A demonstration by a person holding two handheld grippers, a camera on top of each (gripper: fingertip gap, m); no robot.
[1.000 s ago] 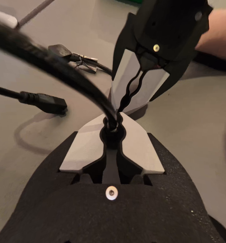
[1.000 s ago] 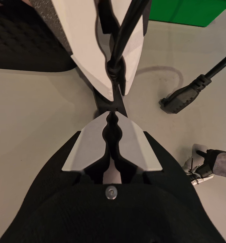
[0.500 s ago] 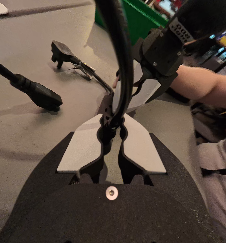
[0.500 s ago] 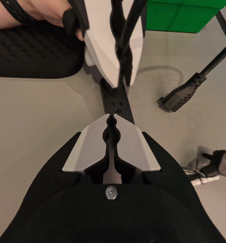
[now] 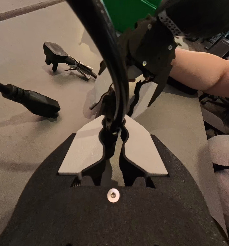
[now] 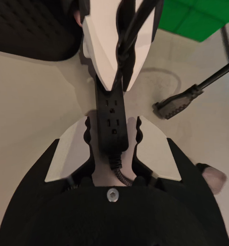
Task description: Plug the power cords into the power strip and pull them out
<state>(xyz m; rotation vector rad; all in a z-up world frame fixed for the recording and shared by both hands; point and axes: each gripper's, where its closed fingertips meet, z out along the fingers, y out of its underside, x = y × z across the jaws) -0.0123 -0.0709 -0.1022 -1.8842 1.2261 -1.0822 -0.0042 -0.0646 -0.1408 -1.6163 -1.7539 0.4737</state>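
A black power strip lies on the grey table, two of its sockets showing empty. My right gripper is open, one finger on each side of the strip's near end, where its braided cable leaves. My left gripper is shut on the plug of a thick black power cord that rises upward. In the right wrist view the left gripper sits tip-down over the strip's far end. Whether the plug's prongs are in a socket is hidden.
A loose black cord connector lies on the table and also shows in the right wrist view. The strip's own plug stands farther back. A green box, a black mesh seat and a person's forearm are close by. Spacing between my two grippers at the tips: around 4 cm.
My right gripper has opened from shut and now straddles the power strip's near end. My left gripper has stayed shut on the cord's plug, and more of the strip now shows.
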